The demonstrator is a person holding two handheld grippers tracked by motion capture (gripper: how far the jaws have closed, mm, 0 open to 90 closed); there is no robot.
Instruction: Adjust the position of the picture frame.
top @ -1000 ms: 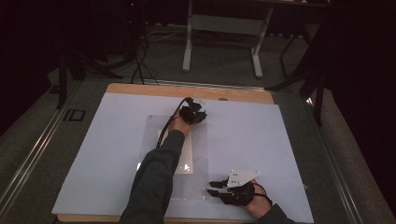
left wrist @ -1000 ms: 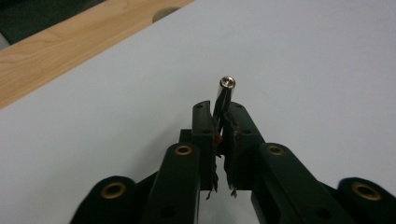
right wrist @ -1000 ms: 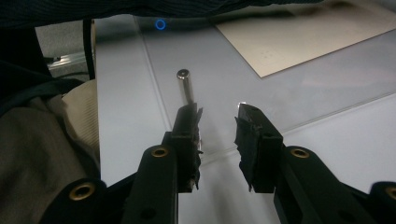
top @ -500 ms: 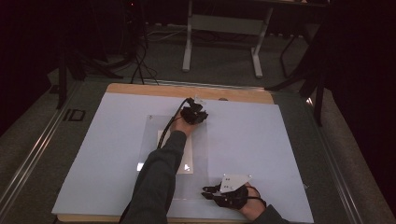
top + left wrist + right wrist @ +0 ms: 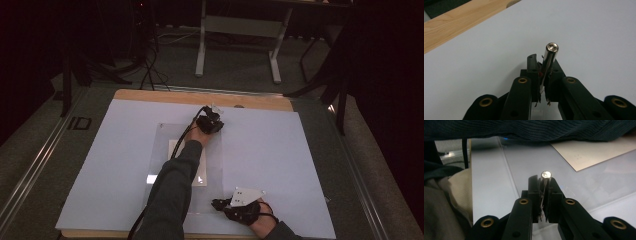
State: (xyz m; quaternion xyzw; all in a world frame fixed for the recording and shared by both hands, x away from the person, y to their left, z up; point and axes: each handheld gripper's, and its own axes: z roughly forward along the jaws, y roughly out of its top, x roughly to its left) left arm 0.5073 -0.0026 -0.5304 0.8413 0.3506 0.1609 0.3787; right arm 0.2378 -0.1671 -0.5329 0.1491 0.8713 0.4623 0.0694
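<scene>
Left gripper (image 5: 544, 82): my jaws clamp a metal pin (image 5: 550, 56), axis pointing forward. Right gripper (image 5: 544, 200): jaws clamp another pin (image 5: 545, 175), nearer the clear sheet (image 5: 215, 165).

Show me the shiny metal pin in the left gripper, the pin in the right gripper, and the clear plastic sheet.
Shiny metal pin (image 5: 551, 48): left gripper view, rounded tip.
Second metal pin (image 5: 546, 174): right gripper view, rounded tip.
Clear plastic sheet (image 5: 162, 137): high view, far left corner area.

1. High view: fixed above the near edge, facing forward and down on the whole white table (image 5: 310, 165), floor beyond.
2. Left gripper view: close along its jaws, low over the table (image 5: 586, 32); wooden edge (image 5: 461, 17) upper left.
3. Right gripper view: close, low, facing the clear sheet (image 5: 531, 162), also mid-frame from above (image 5: 165, 150).
</scene>
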